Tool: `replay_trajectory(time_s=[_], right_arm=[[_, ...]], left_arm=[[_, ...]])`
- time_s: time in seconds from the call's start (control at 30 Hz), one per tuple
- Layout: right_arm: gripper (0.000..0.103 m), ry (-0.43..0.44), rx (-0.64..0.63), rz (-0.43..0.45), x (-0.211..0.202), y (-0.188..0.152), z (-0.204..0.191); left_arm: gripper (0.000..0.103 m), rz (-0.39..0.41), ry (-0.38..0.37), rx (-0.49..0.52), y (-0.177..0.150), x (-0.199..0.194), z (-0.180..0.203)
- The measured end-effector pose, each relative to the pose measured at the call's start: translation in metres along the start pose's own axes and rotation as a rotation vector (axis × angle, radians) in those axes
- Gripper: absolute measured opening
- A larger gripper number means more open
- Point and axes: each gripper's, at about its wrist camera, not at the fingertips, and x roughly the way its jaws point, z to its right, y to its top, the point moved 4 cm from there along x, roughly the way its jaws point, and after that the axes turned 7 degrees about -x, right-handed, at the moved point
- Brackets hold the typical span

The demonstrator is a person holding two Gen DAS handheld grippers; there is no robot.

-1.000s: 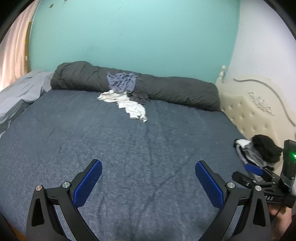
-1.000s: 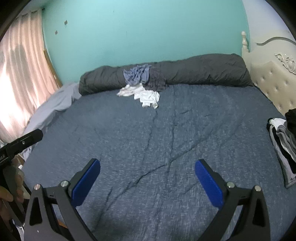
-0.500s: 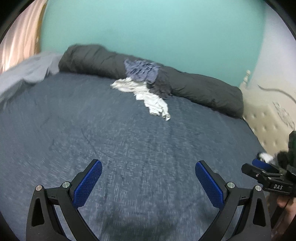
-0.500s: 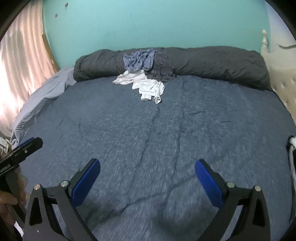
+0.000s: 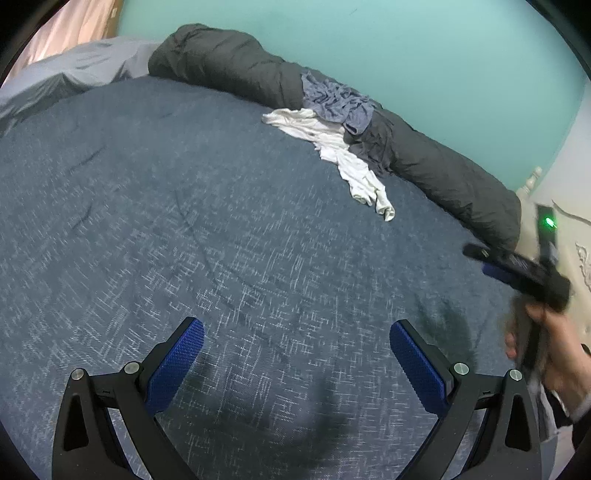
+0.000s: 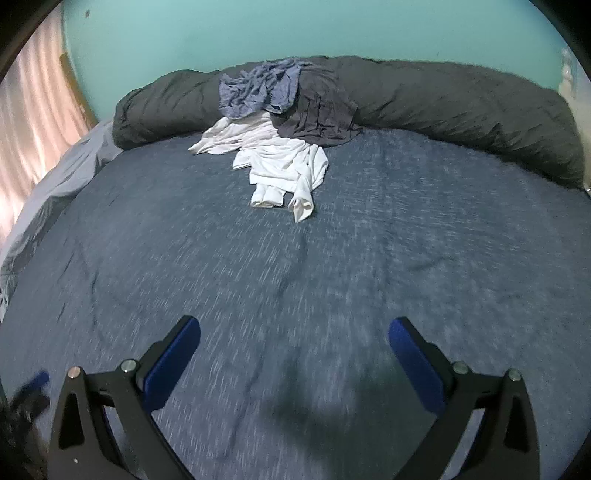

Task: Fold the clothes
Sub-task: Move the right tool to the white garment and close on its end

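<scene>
A small heap of clothes lies at the far side of the blue bed: a crumpled white garment [image 6: 280, 162] [image 5: 343, 155] on the cover, a blue-grey garment [image 6: 255, 88] [image 5: 336, 101] on top and a dark grey garment [image 6: 317, 110] [image 5: 376, 144] beside it, all leaning on a rolled dark duvet [image 6: 461, 99] [image 5: 229, 62]. My left gripper [image 5: 295, 356] is open over bare bed cover, well short of the heap. My right gripper [image 6: 293, 352] is open too, with nothing between its fingers, and points straight at the white garment. In the left wrist view the right gripper's body [image 5: 524, 273] shows at the right, held by a hand [image 5: 561, 354].
The blue bed cover [image 6: 369, 258] stretches wide between the grippers and the heap. A pale grey sheet [image 5: 62, 74] lies at the far left edge. A turquoise wall [image 6: 258, 33] stands behind, a pink curtain [image 6: 33, 122] at the left, a cream headboard [image 5: 576, 236] at the right.
Both grippers have swung and moved forward towards the heap, which now looks larger and more central. The folded stack near the headboard has left both views. Both stay open.
</scene>
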Motion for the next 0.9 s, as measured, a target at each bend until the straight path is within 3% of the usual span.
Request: replay_trajectory(time_s=[0.13,0.23,0.4,0.47,0.9], right_arm=[[0.1,-0.012,-0.021,0.001,0.037,0.022,0.005],[0.089,-0.039,-0.075,-0.006,0.064,0.038,0.004],[0.079,-0.045,-0.051,-0.014,0.104,0.058,0.009],[0.068,-0.055,-0.059,-0.017,0.117,0.063,0.007],[0.04,-0.106,-0.111,-0.025,0.183,0.098,-0.001]], left_arm=[[0.103,-0.004,0.002,0.012,-0.006,0.009,-0.005],[0.103,-0.006,-0.004,0.002,-0.008,0.015,-0.011],[0.103,-0.003,0.002,-0.01,-0.01,0.027,-0.021],[0.103,-0.004,0.005,-0.025,-0.01,0.03,-0.027],[0.103,-0.005,-0.006,-0.077,-0.006,0.033,-0.05]])
